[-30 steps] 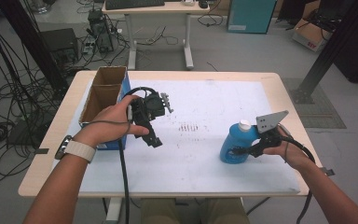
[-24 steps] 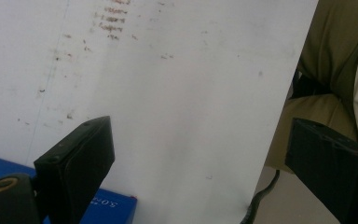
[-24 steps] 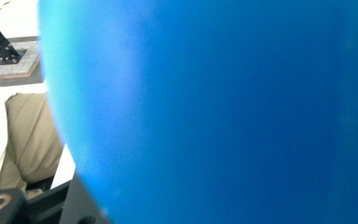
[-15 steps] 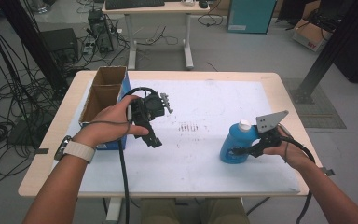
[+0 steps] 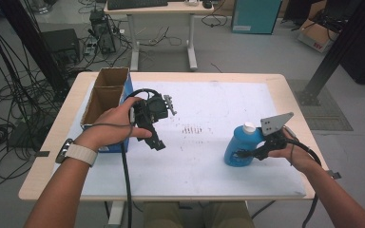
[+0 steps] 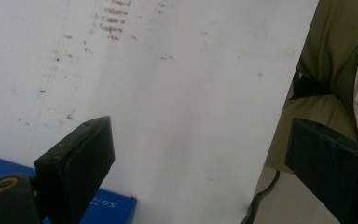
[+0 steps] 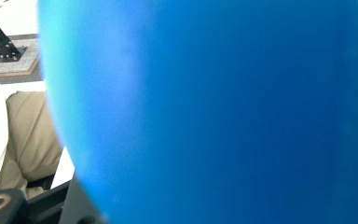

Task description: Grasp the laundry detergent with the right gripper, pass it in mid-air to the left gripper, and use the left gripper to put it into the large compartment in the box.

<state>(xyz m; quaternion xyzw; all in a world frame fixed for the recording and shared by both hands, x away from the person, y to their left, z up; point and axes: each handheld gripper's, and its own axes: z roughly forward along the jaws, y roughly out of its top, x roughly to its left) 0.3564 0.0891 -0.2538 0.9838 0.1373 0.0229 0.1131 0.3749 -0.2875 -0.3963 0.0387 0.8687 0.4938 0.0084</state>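
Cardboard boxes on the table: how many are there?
1. The open cardboard box stands at the table's left edge, beside the left tool. None other visible.

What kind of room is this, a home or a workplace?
Most likely a lab or workshop, not a home: bundles of cables lie on the bare floor, dark metal frame posts stand beside the table, and a desk with a keyboard stands behind.

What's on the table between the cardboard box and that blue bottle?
In the high view, the left gripper hangs just beside the cardboard box. Past it, toward the blue bottle, the white table top is bare except for faint reddish marks.
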